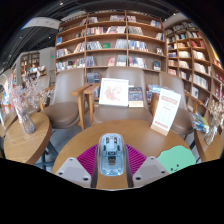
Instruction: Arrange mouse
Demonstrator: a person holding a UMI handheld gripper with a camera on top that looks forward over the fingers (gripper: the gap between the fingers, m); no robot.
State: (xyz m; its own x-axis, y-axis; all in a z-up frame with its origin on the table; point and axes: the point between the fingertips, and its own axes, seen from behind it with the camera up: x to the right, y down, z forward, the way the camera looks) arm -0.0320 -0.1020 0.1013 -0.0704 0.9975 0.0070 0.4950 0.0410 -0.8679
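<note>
A pale blue, partly see-through mouse [111, 153] sits lengthwise between my gripper's fingers [111, 160]. The magenta pads [88, 158] press on both of its sides, so the gripper is shut on it. The mouse is over the near part of a round wooden table [140, 135]; I cannot tell whether it touches the tabletop. A mint green flat mat [178, 157] lies on the table just to the right of the fingers.
Two upright display cards [114, 92] [166, 110] stand at the table's far side, with chairs [67, 98] behind. A second round table with a vase of flowers [26, 118] is to the left. Bookshelves [110, 45] fill the back wall.
</note>
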